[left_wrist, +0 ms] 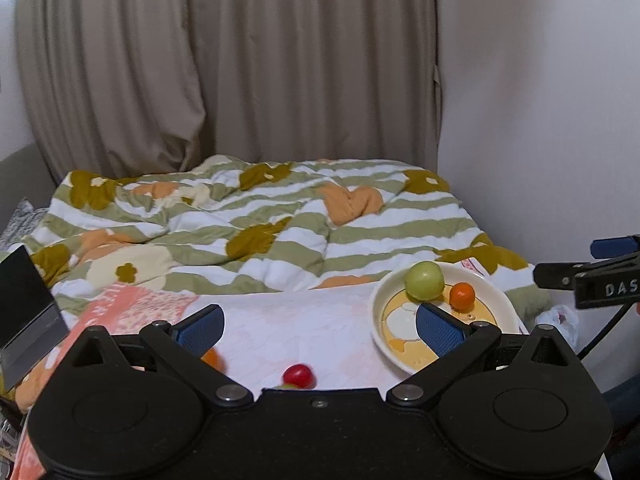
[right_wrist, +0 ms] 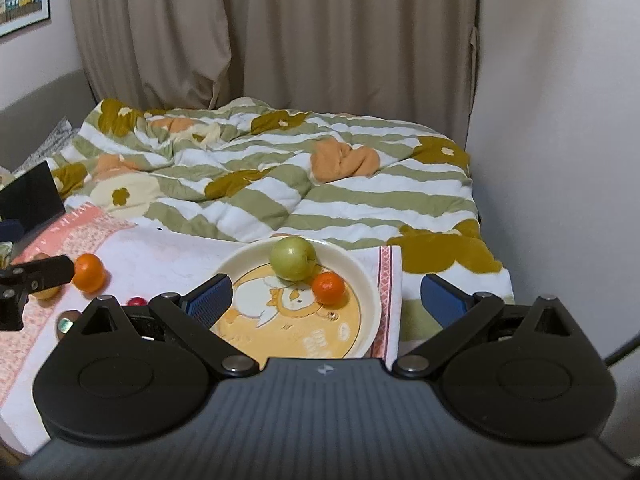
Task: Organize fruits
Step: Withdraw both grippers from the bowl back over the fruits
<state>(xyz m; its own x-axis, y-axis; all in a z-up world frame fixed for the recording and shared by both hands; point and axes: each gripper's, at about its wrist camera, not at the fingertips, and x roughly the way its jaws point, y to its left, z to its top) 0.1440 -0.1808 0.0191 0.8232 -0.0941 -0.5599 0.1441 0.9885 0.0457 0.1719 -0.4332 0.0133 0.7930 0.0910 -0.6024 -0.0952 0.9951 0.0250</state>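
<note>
— What's on your left side?

— From my right wrist view, a loose orange (right_wrist: pixel 89 272) sits on the white cloth (right_wrist: pixel 168 256), just beside the tip of my left tool (left_wrist: pixel 319 326). A small red fruit (right_wrist: pixel 136 301) lies nearer me on the same cloth. That left tool is spread wide with nothing between its blue pads (left_wrist: pixel 202 330).

— And in the middle?

— The cream plate (right_wrist: pixel 370 280) with the cartoon print rests on the cloth, at the edge of the striped quilt (right_wrist: pixel 280 184). A green apple (right_wrist: pixel 292 258) sits at its far side, and a small orange fruit (right_wrist: pixel 328 288) touches it on the right.

— Your right tool?

— My right tool (right_wrist: pixel 326 300) stands fully open above the plate's near part, gripping nothing. Its left pad is over the plate; the right pad is past the cloth's edge, over the quilt.
</note>
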